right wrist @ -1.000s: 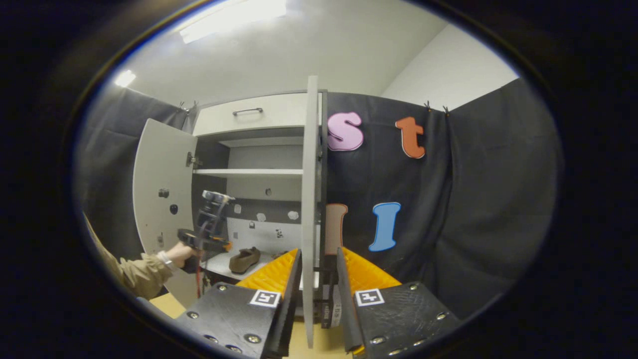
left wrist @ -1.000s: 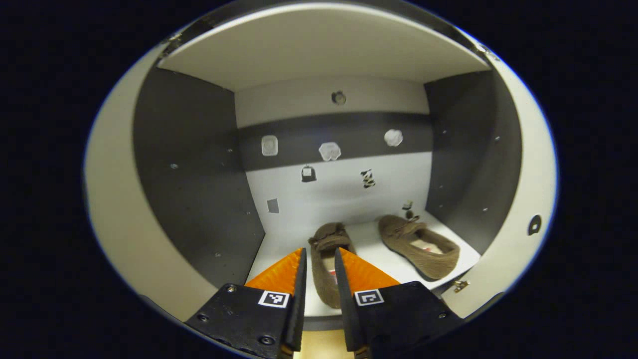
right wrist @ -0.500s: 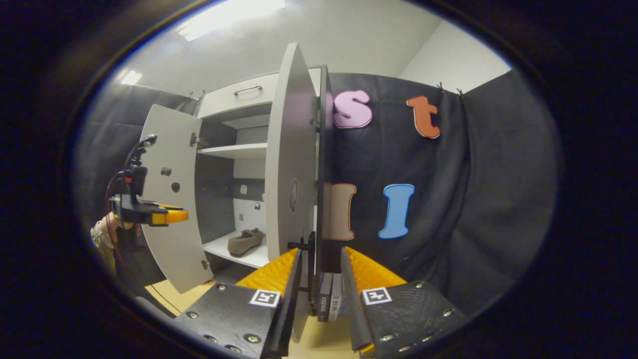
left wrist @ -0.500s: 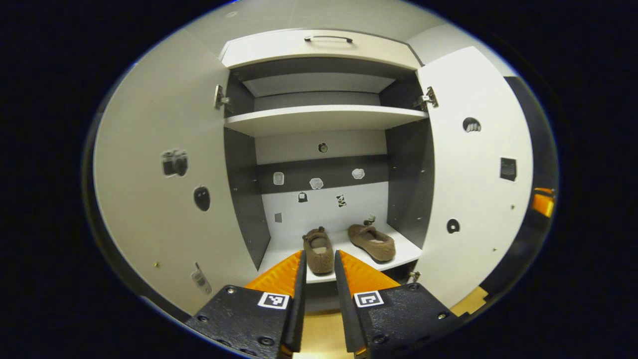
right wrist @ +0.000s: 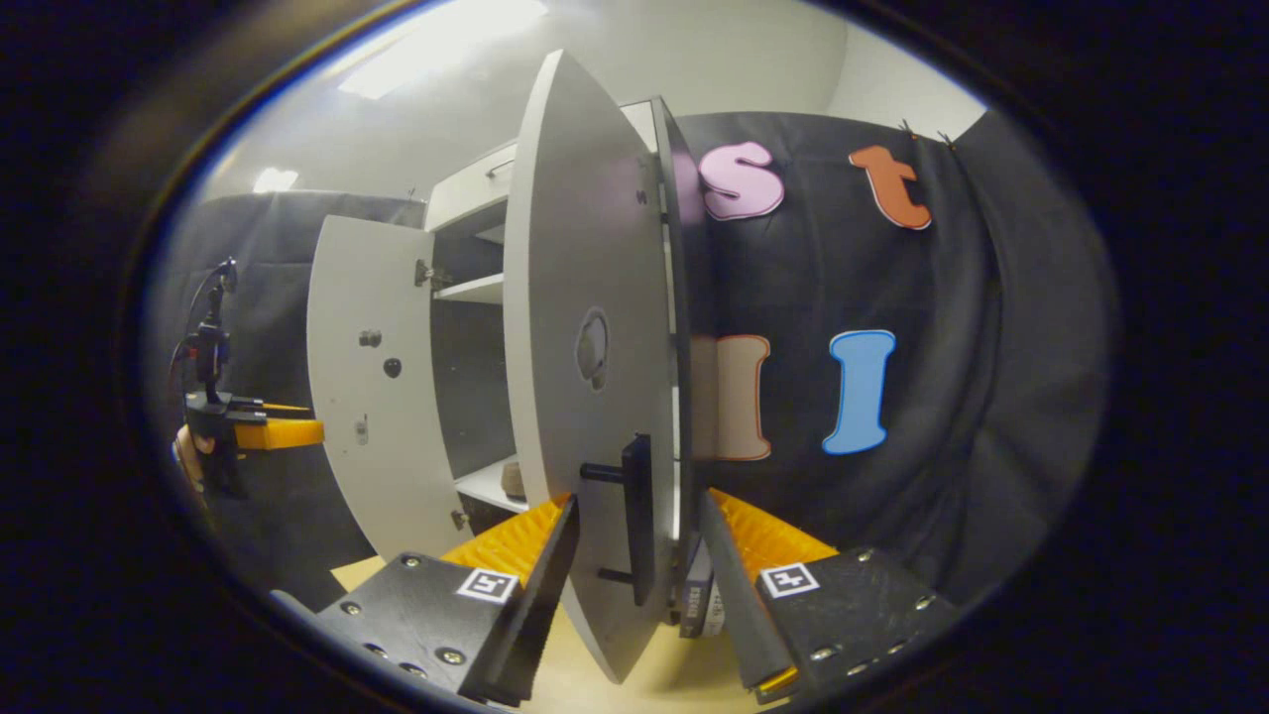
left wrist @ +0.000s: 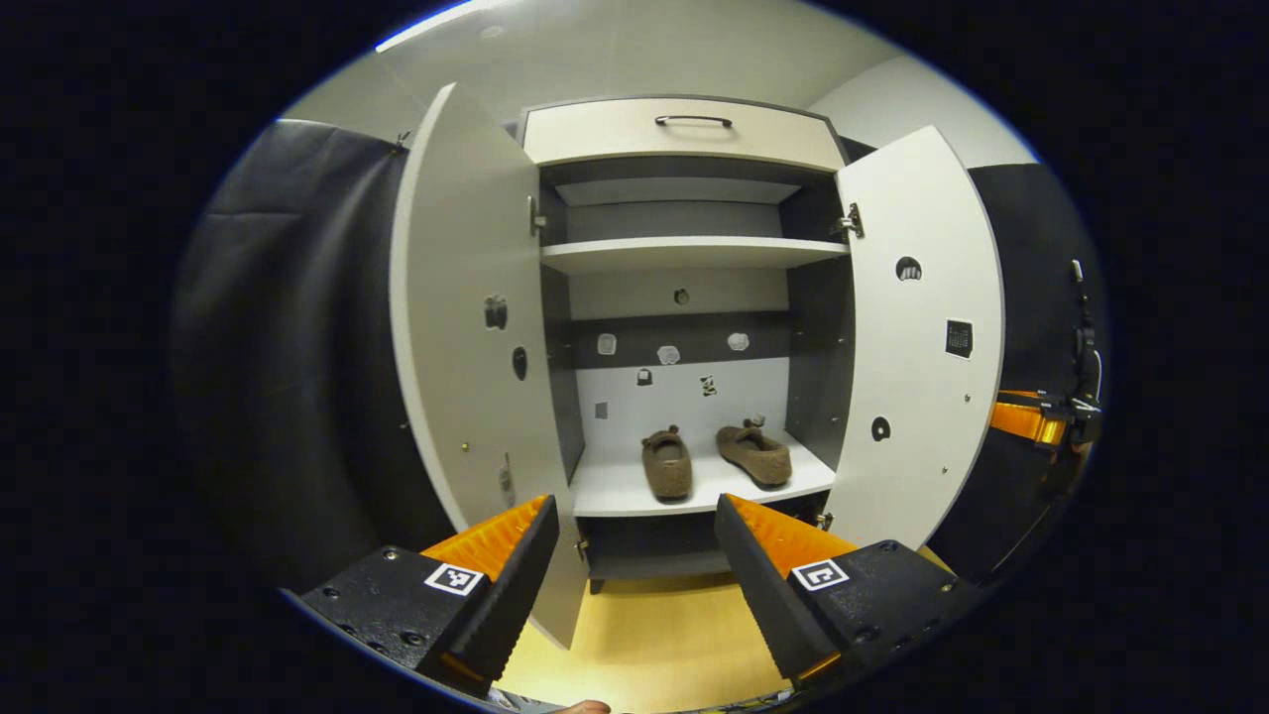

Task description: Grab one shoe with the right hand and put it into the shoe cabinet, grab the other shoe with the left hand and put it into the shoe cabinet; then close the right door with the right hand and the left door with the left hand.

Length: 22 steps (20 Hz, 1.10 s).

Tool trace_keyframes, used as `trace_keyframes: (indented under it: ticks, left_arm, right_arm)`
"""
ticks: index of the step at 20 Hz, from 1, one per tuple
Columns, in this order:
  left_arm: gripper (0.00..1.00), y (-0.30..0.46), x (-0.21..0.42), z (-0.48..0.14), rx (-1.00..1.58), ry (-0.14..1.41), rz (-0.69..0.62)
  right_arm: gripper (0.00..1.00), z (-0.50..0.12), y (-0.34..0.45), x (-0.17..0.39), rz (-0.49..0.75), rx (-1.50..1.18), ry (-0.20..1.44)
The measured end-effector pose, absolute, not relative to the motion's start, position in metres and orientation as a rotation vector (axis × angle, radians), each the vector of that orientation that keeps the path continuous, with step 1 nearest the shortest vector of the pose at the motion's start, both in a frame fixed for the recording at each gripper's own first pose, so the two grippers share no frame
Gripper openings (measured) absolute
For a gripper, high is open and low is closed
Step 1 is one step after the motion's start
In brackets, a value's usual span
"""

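Two brown slippers, one (left wrist: pixel 666 466) and the other (left wrist: pixel 758 453), lie side by side on the lower shelf (left wrist: pixel 615 493) of the white shoe cabinet. Both doors stand open: the left door (left wrist: pixel 456 327) and the right door (left wrist: pixel 917 377). My left gripper (left wrist: pixel 630 526) is open and holds nothing, well back from the cabinet. In the right gripper view the right door (right wrist: pixel 585 297) is seen from outside, and its black handle (right wrist: pixel 637 506) sits between the spread fingers of my open right gripper (right wrist: pixel 639 516). A hand holds the left gripper (right wrist: pixel 248 433) far left there.
Above the shoes is an upper shelf (left wrist: pixel 684 253) and a drawer with a dark handle (left wrist: pixel 692 120). The floor (left wrist: pixel 644 645) in front is light wood. Black cloth walls flank the cabinet. Some book-like items (right wrist: pixel 699 595) stand at the cabinet's right foot.
My left gripper drew back from the shelf and opened, leaving the slipper inside. My right gripper moved closer to the right door's handle and its fingers spread wider.
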<state>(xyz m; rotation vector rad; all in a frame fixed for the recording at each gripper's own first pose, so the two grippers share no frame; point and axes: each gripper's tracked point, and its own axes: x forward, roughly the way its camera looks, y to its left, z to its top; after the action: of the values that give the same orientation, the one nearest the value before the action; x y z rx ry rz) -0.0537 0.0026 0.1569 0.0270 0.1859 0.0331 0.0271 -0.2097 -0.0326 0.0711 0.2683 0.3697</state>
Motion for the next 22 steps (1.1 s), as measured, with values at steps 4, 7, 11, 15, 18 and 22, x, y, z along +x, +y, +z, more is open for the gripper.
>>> trace_keyframes:
  ticks: [4,7,11,15,18,22]
  left_arm:
    - [0.98,0.024,-0.060,0.163,0.011,0.167,0.075]
    - [0.97,0.038,-0.063,0.167,-0.003,0.155,0.090]
    - [0.98,0.064,-0.066,0.165,-0.014,0.156,0.111]
    - [0.97,0.090,-0.067,0.164,-0.010,0.158,0.139]
    - [0.97,0.106,-0.066,0.162,-0.015,0.153,0.157]
    - [0.99,0.124,-0.066,0.163,-0.018,0.147,0.171]
  right_arm:
    - [0.74,-0.036,-0.182,0.033,0.449,0.098,0.282]
    - [0.74,-0.039,-0.145,0.039,0.501,0.102,0.289]
    - [0.75,-0.049,-0.096,0.053,0.554,0.132,0.304]
    - [0.74,-0.056,-0.053,0.069,0.584,0.172,0.322]
    - [0.74,-0.062,-0.023,0.083,0.589,0.161,0.324]
    - [0.74,-0.070,0.007,0.108,0.549,0.137,0.324]
